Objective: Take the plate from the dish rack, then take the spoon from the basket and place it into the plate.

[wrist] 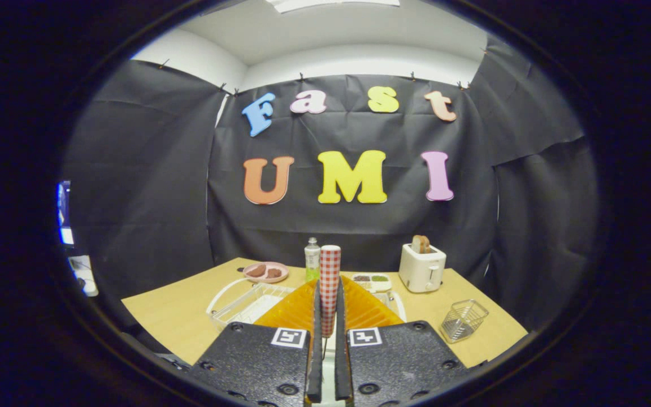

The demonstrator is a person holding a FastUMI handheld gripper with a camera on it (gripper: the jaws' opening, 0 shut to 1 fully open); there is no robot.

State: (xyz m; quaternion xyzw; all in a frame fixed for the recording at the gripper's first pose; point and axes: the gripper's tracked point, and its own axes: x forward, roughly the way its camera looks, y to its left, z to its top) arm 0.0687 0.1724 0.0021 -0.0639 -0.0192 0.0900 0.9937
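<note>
A white dish rack [246, 302] stood on the wooden table [161, 316] at the left, its wire frame looking bare on the side in view. Beyond it sat a pink dish [266, 272] holding two brown pieces of food, and beside that a clear bottle [312, 259] with greenish liquid low in it.

At centre, the gripper [329, 316] had both fingers [316, 316] pressed together on the rim of a red-and-white checked plate [329, 288], held upright and edge-on above the rack, the plate rising ahead of the fingertips. Behind it lay a small divided tray [372, 281] with dark and green contents.

To the right, a white toaster [422, 267] carried a slice of bread [421, 243] in its slot. Nearer, a wire basket [464, 320] rested tilted on the table well apart from the rack; whether the spoon lay inside could not be made out.

The plate appeared to be lifted free of the rack, with setting it down the step in hand. Doing that well would likely mean tipping it flat over bare table near the basket, lowering until it rested fully, and only then opening the fingers, since a thin rim pinched edge-on could swing or slip.
</note>
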